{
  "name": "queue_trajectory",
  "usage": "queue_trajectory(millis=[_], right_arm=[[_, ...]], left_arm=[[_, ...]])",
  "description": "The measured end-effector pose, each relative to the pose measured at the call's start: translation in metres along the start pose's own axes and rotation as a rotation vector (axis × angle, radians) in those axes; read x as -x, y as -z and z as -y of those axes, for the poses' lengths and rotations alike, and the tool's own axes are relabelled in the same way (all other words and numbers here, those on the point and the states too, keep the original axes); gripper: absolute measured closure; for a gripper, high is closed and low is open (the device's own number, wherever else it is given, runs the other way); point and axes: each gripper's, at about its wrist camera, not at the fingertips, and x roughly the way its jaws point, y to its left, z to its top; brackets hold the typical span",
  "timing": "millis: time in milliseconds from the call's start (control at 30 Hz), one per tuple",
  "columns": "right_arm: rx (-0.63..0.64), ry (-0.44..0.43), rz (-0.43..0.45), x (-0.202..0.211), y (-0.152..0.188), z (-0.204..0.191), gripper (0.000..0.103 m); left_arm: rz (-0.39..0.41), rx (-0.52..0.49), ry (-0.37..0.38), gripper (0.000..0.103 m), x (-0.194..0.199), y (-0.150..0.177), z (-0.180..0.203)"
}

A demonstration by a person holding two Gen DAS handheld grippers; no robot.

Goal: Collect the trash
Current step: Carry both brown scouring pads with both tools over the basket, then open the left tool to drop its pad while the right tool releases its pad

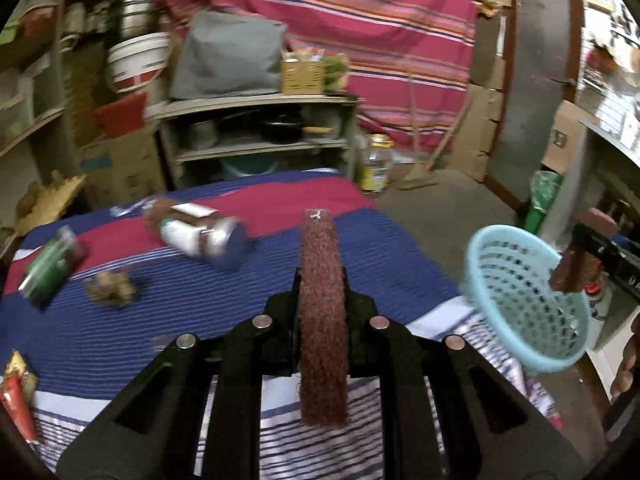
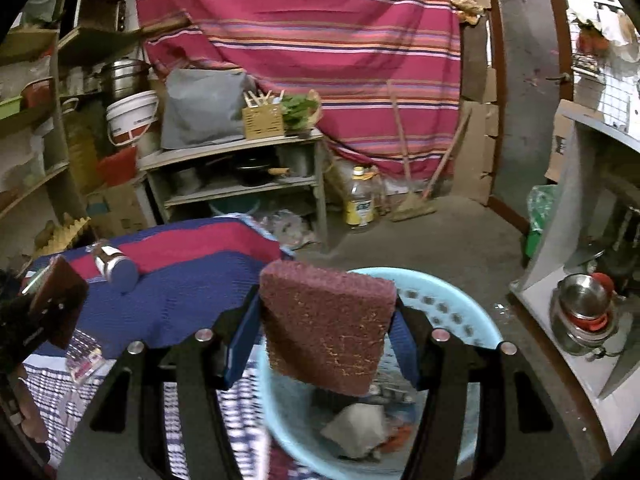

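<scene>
Several wrappers in the pale-blue basket (image 2: 472, 320) are blurred, half hidden by the right gripper (image 2: 326, 330), clamped on its rim; left gripper (image 1: 323, 312) clenched, empty; motion-smeared can (image 1: 204, 234) at 10 o'clock.

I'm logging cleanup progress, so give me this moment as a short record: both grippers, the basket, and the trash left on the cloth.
left gripper: shut, nothing between the pads
right gripper: grips the light blue basket by its rim, tilted, beside the table edge
basket contents: grey crumpled piece and smaller scraps
trash on striped cloth: tin on its side, green packet, brown crumpled wad, red and yellow wrapper
</scene>
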Motion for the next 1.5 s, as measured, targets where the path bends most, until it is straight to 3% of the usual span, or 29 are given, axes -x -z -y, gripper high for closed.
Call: queue_trajectory(millis=[400,767,900,1000,1133,1267,1367,1400,1467,1500], right_arm=[[-0.027,0.030,-0.052,-0.012,0.018,0.060,0.044],[-0.087,0.046,-0.098,-0.034,0.038,0.093,0.044],[-0.097,0.045,-0.109,-0.039,0.042,0.095,0.044],[-0.100,0.048,-0.111,-0.041,0.044,0.095,0.044],[-0.101,0.048,-0.112,-0.042,0.044,0.094,0.044],[-0.100,0.046,-0.113,-0.042,0.045,0.094,0.044],[-0.099,0.047,-0.109,-0.044,0.045,0.091,0.043],[-0.100,0.049,-0.106,-0.044,0.043,0.088,0.040],[-0.104,0.067,-0.092,-0.043,0.040,0.082,0.016],[-0.102,0.077,-0.086,-0.042,0.039,0.078,0.015]], left_arm=[[-0.019,-0.119,0.124,0.090,-0.035,-0.002,0.125],[-0.057,-0.175,0.195,0.086,-0.064,-0.004,0.175],[-0.041,-0.177,0.182,0.059,-0.065,-0.007,0.178],[-0.030,-0.175,0.170,0.054,-0.063,-0.009,0.178],[0.003,-0.148,0.126,0.034,-0.055,-0.011,0.165],[0.017,-0.141,0.093,0.028,-0.048,-0.010,0.150],[0.043,-0.123,0.052,0.016,-0.038,-0.009,0.135],[0.054,-0.112,0.033,0.013,-0.033,-0.008,0.127],[0.063,-0.095,0.015,0.012,-0.026,-0.006,0.113],[0.063,-0.088,0.007,0.012,-0.022,-0.005,0.106]])
